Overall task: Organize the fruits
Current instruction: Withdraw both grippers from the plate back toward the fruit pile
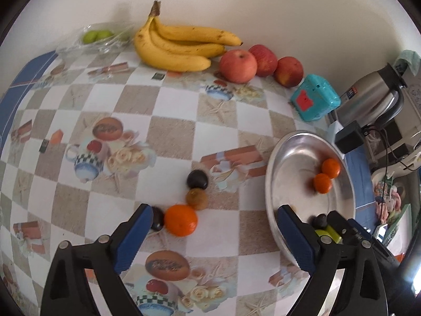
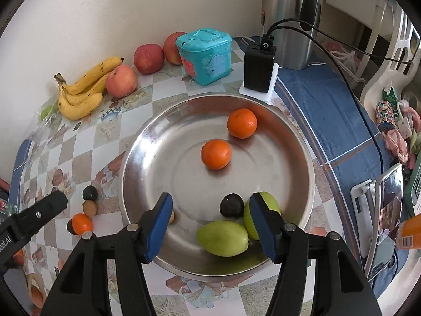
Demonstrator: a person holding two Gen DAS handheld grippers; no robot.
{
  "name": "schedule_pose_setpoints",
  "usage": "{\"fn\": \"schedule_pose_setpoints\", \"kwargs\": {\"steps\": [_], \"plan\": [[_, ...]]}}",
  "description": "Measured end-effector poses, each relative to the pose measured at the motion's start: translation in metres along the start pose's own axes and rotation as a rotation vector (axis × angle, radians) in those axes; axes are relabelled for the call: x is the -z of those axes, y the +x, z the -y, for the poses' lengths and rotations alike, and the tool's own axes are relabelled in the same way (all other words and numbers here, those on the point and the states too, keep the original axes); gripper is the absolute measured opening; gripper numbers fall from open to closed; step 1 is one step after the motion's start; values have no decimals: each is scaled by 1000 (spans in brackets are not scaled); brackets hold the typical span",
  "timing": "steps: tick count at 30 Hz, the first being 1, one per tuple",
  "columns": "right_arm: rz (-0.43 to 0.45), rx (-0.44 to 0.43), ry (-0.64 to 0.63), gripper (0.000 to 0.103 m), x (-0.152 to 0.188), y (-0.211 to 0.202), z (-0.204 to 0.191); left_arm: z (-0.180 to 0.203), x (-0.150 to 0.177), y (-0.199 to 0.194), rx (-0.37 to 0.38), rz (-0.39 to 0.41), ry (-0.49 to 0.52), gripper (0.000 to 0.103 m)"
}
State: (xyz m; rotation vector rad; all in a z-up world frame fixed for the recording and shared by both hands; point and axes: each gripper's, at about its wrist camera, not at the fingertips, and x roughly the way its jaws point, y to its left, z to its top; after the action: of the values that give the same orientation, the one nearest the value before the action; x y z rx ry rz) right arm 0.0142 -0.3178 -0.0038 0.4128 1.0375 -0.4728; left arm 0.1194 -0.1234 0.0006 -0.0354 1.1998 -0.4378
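Lower centre of left wrist view: left gripper (image 1: 214,220) w/ jaws spread wide, nothing between the pads. Tangerine (image 1: 181,220) on the checked tablecloth (image 1: 168,134) sits in the gap, nearer the left-hand blue finger (image 1: 133,237), not touching it as far as can be told. Dark round fruit (image 1: 157,218) tucked just behind that finger, touching the tangerine. Brown kiwi-like fruit (image 1: 196,198) and a dark plum-like fruit (image 1: 198,179) lined up just above, touching each other.

Right side, same view: steel bowl (image 1: 289,158) holding two tangerines (image 1: 326,176) side by side.

Upper part, along the wall: banana bunch (image 1: 176,47), three red apples (image 1: 259,64), teal toy house box (image 1: 314,98), green fruit in a clear bag (image 1: 96,36) upper left. Steel jug (image 1: 373,97) far right.

Right wrist view: right gripper (image 2: 210,218) over near rim of bowl, jaws part-spread, pads gripping nothing. Green mango-like fruit (image 2: 223,237) lies in the bowl between the fingers; a second green fruit (image 2: 271,202) is partly hidden behind the right-hand finger, contact unclear. Dark fruit in bowl (image 2: 231,205) just above them. Black charger block (image 2: 259,65) upper centre-right, beside the jug.
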Motion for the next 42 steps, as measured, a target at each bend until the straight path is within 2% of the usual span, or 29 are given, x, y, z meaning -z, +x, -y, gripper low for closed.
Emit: {"fn": "schedule_pose_setpoints", "kwargs": {"steps": [4,10,13,18,24,29,30,31,32,36,42], "plan": [[-15,-8,3,62,1,3,-2,-7,6,1,-7,-18,-20,97],[-49,138,-97,62,6,14,-18,-23,20,4,-26,-48,-50,97],[-61,146,-112,62,10,18,-21,-34,25,4,-22,-67,-83,97],[-32,169,-112,62,12,12,-24,-53,28,0,-12,-72,-151,97],[-21,70,-36,63,10,7,-22,-70,28,-2,0,-78,-206,97],[-6,95,-29,65,10,6,-23,-81,28,-1,14,-86,-234,97],[-6,80,-23,69,10,6,-23,-82,27,-1,16,-87,-236,97],[-11,64,-13,85,10,6,-23,-84,27,0,17,-87,-240,97],[-4,55,-5,91,10,5,-22,-86,27,0,18,-87,-243,97],[9,19,31,91,9,1,-22,-97,24,1,9,-84,-261,97],[14,28,4,91,10,-2,-34,-113,21,-1,-9,-61,-287,99]]}}
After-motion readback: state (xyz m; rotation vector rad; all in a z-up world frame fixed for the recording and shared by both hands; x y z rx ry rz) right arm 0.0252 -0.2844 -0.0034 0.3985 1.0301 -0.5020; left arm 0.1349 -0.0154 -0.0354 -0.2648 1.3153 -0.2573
